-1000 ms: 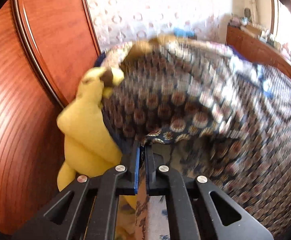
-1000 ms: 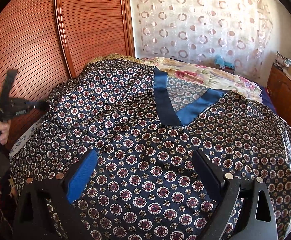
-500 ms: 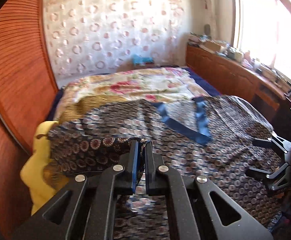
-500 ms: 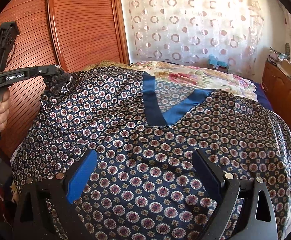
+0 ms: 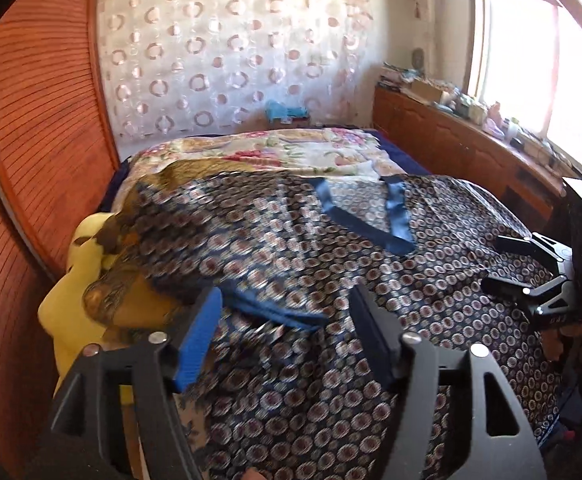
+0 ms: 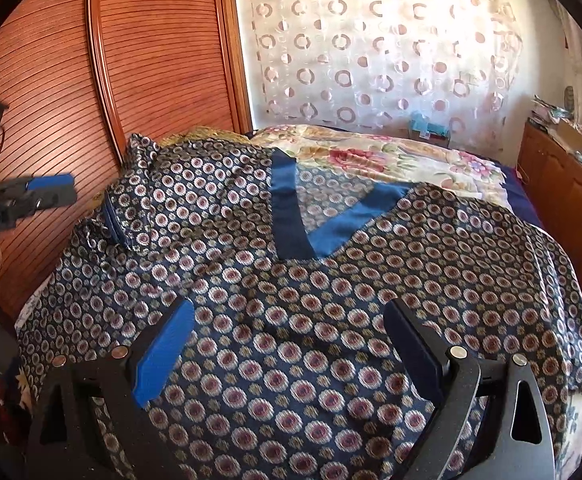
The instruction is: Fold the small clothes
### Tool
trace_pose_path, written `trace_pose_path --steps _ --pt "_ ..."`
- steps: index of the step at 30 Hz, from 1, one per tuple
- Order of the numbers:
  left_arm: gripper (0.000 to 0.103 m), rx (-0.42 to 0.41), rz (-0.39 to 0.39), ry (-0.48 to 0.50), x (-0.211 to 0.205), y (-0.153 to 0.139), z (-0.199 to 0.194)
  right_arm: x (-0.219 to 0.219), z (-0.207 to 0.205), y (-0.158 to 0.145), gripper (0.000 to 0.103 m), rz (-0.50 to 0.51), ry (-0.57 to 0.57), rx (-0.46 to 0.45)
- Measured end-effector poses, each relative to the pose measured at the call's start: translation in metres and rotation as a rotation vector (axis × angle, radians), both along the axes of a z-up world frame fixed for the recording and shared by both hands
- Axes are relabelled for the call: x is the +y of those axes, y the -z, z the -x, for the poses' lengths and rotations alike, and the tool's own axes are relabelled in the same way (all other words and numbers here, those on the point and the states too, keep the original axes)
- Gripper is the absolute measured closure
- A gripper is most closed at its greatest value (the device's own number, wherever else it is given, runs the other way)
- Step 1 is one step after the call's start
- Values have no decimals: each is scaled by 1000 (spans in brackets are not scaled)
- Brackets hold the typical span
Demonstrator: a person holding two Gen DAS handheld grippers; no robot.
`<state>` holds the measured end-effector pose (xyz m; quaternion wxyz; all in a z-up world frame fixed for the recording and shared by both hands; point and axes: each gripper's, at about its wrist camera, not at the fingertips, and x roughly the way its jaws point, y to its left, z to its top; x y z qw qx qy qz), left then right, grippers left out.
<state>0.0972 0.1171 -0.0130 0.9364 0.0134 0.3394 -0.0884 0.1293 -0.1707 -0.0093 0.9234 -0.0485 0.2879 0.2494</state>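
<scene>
The left gripper (image 5: 287,336) has just been opening and now stands spread, nothing between its jaws; the released sleeve (image 6: 131,216) lies folded over the patterned shirt (image 6: 291,320) on the bed (image 6: 391,160); the right gripper (image 6: 291,356) hovers spread above it; probably the other sleeve comes next.

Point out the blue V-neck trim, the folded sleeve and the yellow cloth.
blue V-neck trim (image 6: 291,216), right wrist view, its left band.
folded sleeve (image 6: 139,200), right wrist view, near its cuff.
yellow cloth (image 5: 67,320), left wrist view, its bulge.

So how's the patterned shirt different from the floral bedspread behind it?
The patterned shirt is dark navy with small round medallions and a blue V-neck; the floral bedspread is pale cream with large pink flowers. The shirt lies nearer, rumpled at its left sleeve; the bedspread lies flatter, farther back. Both rest on the bed.
</scene>
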Motion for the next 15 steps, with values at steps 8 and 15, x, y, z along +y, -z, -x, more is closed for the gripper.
trace_pose_path --steps 8,15 --pt "32 -30 -24 -122 28 4 13 58 -18 -10 12 2 -130 -21" --pt "32 -36 -47 -206 52 5 32 130 -48 -19 30 26 -300 -26"
